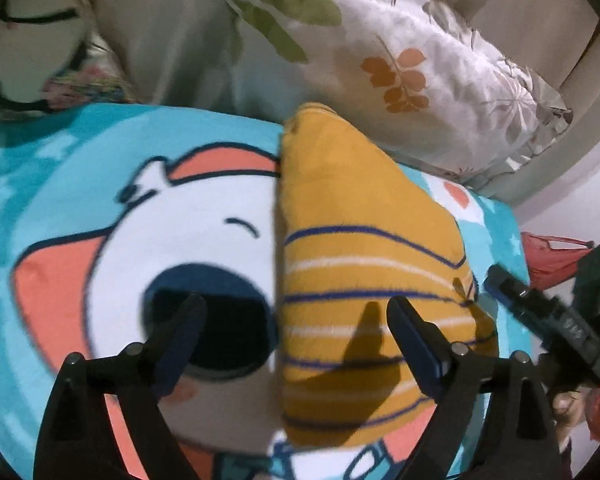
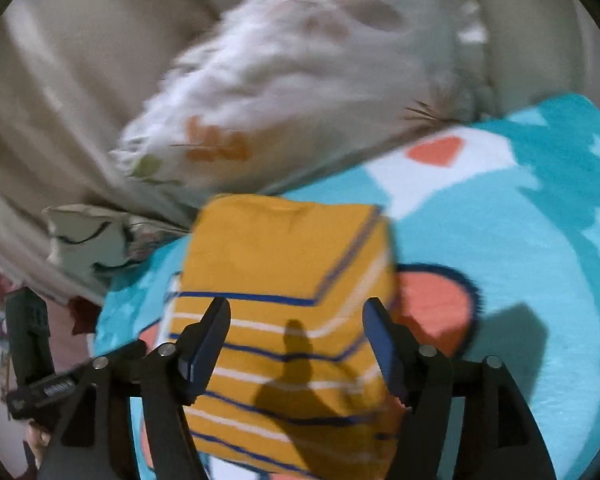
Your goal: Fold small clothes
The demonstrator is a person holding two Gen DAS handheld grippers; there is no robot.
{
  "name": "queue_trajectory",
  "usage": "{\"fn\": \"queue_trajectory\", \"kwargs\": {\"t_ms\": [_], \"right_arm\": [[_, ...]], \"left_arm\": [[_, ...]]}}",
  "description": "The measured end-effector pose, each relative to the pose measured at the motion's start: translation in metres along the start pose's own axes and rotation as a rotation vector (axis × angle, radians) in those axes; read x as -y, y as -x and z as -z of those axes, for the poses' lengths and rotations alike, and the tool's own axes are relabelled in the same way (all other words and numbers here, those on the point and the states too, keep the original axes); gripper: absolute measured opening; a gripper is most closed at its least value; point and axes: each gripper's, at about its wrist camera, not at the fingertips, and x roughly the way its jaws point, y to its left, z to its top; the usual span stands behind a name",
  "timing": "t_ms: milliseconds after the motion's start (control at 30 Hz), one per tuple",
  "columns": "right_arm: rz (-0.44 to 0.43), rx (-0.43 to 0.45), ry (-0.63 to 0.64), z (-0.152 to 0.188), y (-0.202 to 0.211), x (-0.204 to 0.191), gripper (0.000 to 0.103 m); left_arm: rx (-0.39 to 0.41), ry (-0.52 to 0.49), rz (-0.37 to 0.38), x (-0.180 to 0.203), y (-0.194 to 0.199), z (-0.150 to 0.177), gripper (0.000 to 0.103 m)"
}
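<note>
Black jaws on both tools stand wide apart and hold nothing. The left gripper (image 1: 296,320) hovers with its left finger over the blanket's dark printed patch and its right finger over the near part of the garment; the right gripper (image 2: 296,324) straddles the garment's near half, one finger to each side. Whether any finger touches the cloth cannot be told.

Task item: a mustard-yellow striped shirt (image 2: 284,308) — blue and white stripes across its near part, plain yellow toward the far end. It lies already folded into a compact block on the cartoon-print fleece blanket (image 2: 520,280), just near of the leaf-print pillow (image 1: 400,72).

Handling, as a judgement: the knit is light, soft and limp. It will sag from any single hold and the layers can slide apart. Take hold at a folded edge or corner, pinching all layers together, not the middle of the panel. The fleece beneath is likely grippy, so lift clear rather than drag.

Pose: both tools point forward and down at the blanket — the left one offset to the shirt's left edge, the right one centred on it. The right gripper's body shows at the right edge of the left view.
</note>
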Motion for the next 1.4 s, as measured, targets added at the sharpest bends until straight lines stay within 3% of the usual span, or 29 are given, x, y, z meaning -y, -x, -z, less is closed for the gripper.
{"fn": "queue_trajectory", "kwargs": {"t_ms": [167,267,300,333,433,533,633,700,767,800,833,933,1067,1167,1300,1400], "right_arm": [[0.018,-0.075,-0.102,0.002,-0.033,0.034,0.073],[-0.073,-0.104,-0.177,0.002,-0.052,0.046,0.072],[-0.120,-0.103,-0.204,0.002,-0.058,0.047,0.069],[-0.161,-0.116,-0.234,0.002,-0.064,0.049,0.058],[-0.245,-0.143,-0.335,0.001,-0.078,0.049,0.043],[-0.366,-0.154,-0.371,0.000,-0.076,0.035,0.038],[-0.418,-0.163,-0.312,-0.003,-0.072,0.006,0.037],[-0.386,-0.162,-0.258,-0.005,-0.076,-0.010,0.039],[-0.296,-0.170,-0.220,-0.004,-0.083,-0.012,0.043],[-0.238,-0.180,-0.211,-0.003,-0.088,-0.010,0.044],[-0.220,-0.188,-0.216,-0.002,-0.091,-0.008,0.044],[-0.213,-0.156,-0.235,-0.004,-0.080,-0.007,0.044],[-0.163,-0.071,-0.162,-0.016,-0.046,-0.025,0.044],[-0.176,-0.031,-0.089,-0.016,-0.022,-0.050,0.044],[-0.169,-0.013,-0.008,0.002,-0.006,-0.070,0.044],[-0.021,0.010,0.004,0.008,-0.012,-0.066,0.044]], "left_arm": [[-0.105,0.023,0.139,-0.001,-0.048,-0.010,0.096],[-0.185,0.091,0.224,-0.005,-0.070,-0.012,0.096],[-0.203,0.115,0.254,-0.006,-0.075,-0.010,0.087],[-0.209,0.136,0.286,-0.009,-0.076,-0.010,0.075],[-0.188,0.157,0.300,-0.016,-0.064,-0.013,0.058],[-0.143,0.163,0.281,-0.025,-0.043,-0.026,0.057],[-0.099,0.164,0.230,-0.037,-0.023,-0.039,0.059],[-0.097,0.188,0.152,-0.047,-0.022,-0.044,0.064],[-0.098,0.199,0.035,-0.056,-0.028,-0.042,0.064],[-0.108,0.202,0.023,-0.060,-0.032,-0.039,0.074],[-0.107,0.219,0.038,-0.064,-0.033,-0.035,0.077],[-0.080,0.251,0.039,-0.072,-0.025,-0.025,0.077],[-0.015,0.200,-0.039,-0.068,0.005,-0.016,0.077],[0.019,0.170,-0.081,-0.064,0.021,-0.004,0.077],[-0.024,0.164,-0.135,-0.069,0.016,0.018,0.077],[-0.049,0.172,-0.163,-0.077,0.009,0.033,0.077]]}}
